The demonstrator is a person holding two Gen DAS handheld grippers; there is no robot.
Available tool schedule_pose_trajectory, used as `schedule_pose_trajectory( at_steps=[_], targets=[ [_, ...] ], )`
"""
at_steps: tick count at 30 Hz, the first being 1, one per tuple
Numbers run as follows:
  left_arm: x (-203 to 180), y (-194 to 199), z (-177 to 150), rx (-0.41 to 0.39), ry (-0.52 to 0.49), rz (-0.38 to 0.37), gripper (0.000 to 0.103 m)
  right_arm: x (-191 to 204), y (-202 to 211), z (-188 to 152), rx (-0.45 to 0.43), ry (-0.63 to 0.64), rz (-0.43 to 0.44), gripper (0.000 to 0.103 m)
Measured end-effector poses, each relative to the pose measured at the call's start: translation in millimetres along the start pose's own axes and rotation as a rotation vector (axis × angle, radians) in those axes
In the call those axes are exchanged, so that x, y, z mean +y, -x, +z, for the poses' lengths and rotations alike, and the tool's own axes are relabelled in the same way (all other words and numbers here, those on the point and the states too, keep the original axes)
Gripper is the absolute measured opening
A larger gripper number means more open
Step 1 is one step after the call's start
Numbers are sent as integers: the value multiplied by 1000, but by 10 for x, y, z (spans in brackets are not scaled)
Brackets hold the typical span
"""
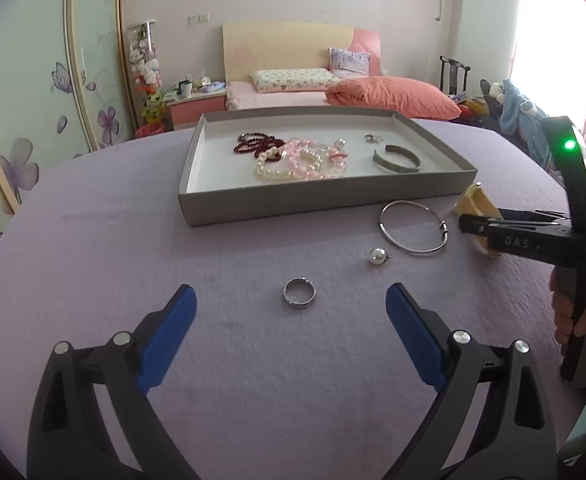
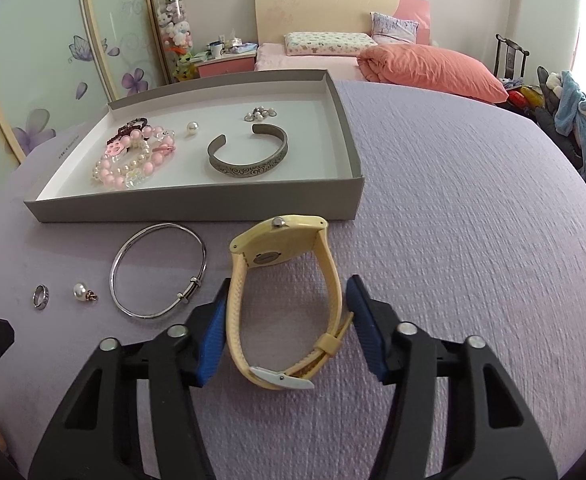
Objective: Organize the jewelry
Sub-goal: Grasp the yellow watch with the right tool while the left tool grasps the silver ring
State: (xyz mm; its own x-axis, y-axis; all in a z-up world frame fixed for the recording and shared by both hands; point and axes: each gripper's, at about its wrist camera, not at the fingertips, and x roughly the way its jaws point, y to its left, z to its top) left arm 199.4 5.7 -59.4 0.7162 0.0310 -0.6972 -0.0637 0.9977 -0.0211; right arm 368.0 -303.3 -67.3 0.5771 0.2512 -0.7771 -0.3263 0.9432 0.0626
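The yellow watch (image 2: pixel 283 304) stands on its edge on the purple tablecloth (image 2: pixel 453 240), just near of the grey tray (image 2: pixel 197 210). The right gripper (image 2: pixel 287 328) sits partly open around its strap, left pad touching, right pad a hair off. Looks light and the rubbery strap should flex, so I'd squeeze across both strap sides mid-loop. The left gripper (image 1: pixel 291 308) gapes wide and empty over the small ring (image 1: pixel 300 293).

A ring (image 2: pixel 41 297), pearl (image 2: pixel 80 292), bangle (image 2: pixel 157 270) and watch (image 2: pixel 283 304) are lying left to right on the table (image 2: pixel 473 240). Behind them a tray (image 2: pixel 197 208) is sitting, holding bracelets (image 2: pixel 127 158) left of a cuff (image 2: pixel 248 154).
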Motion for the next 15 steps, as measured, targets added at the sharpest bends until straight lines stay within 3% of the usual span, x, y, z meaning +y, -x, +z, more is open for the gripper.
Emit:
schedule_pose_trajectory(
  at_steps=[5,15],
  targets=[
    [13,-86,11,42,19,12,93,-49,58,-5,-13,-35,46,36],
    [-63,-333,29,137,22,2,57,-77,81,14,-3,-68,89,36]
  ],
)
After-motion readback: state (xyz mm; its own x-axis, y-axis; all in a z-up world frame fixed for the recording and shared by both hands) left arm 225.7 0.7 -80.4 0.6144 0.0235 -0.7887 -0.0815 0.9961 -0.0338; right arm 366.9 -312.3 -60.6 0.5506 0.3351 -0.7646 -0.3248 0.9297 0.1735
